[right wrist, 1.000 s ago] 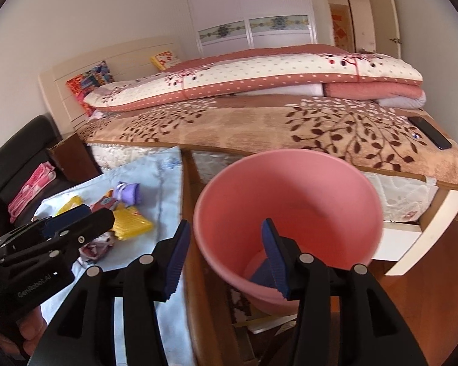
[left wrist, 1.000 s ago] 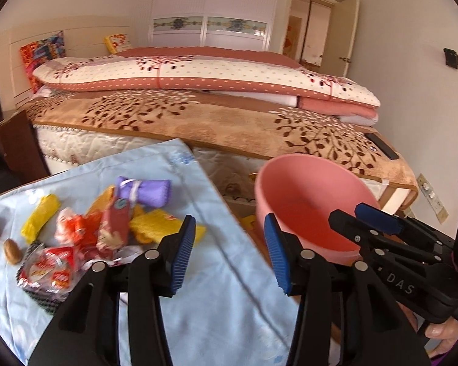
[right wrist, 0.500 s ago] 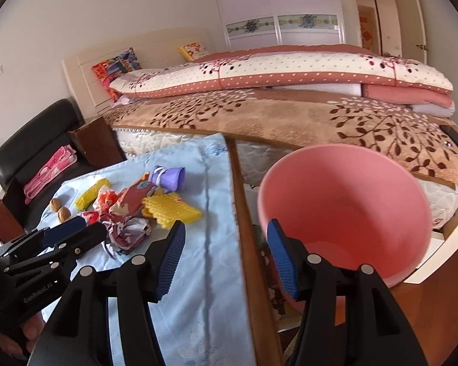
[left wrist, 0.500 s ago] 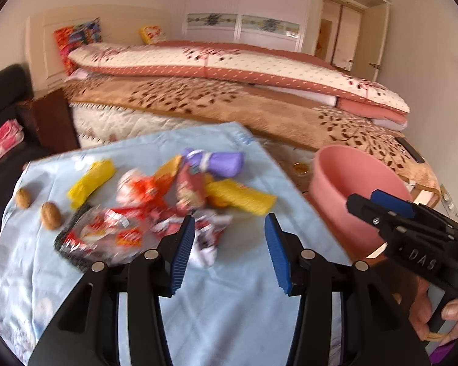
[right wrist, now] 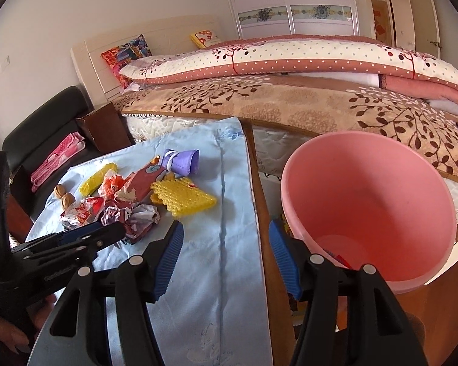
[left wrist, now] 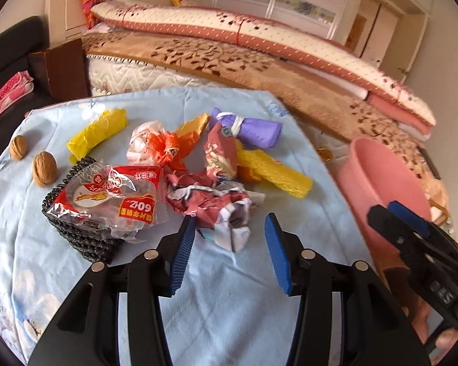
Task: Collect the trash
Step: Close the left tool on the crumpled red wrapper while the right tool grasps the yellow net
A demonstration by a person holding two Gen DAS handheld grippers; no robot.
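Observation:
A heap of trash lies on a table with a light blue cloth (left wrist: 223, 299): a crumpled red and white paper (left wrist: 219, 210), a clear snack wrapper (left wrist: 113, 195) on a black woven mat, yellow pieces (left wrist: 274, 174), an orange wrapper (left wrist: 165, 146) and a purple roll (left wrist: 253, 128). My left gripper (left wrist: 229, 228) is open and empty, just in front of the crumpled paper. My right gripper (right wrist: 224, 238) is open and empty over the table's right edge. The pink bin (right wrist: 369, 213) stands to its right, off the table, with a scrap at its bottom.
Two walnuts (left wrist: 44, 167) lie at the table's left. A bed (right wrist: 290, 97) with folded quilts runs behind the table. A black chair (right wrist: 42, 134) with pink cloth stands at the left. The table's wooden edge (right wrist: 259, 213) runs between cloth and bin.
Both grippers have swung left, away from the bin and toward the trash heap. The left gripper has come close up to the crumpled paper. Both stayed open.

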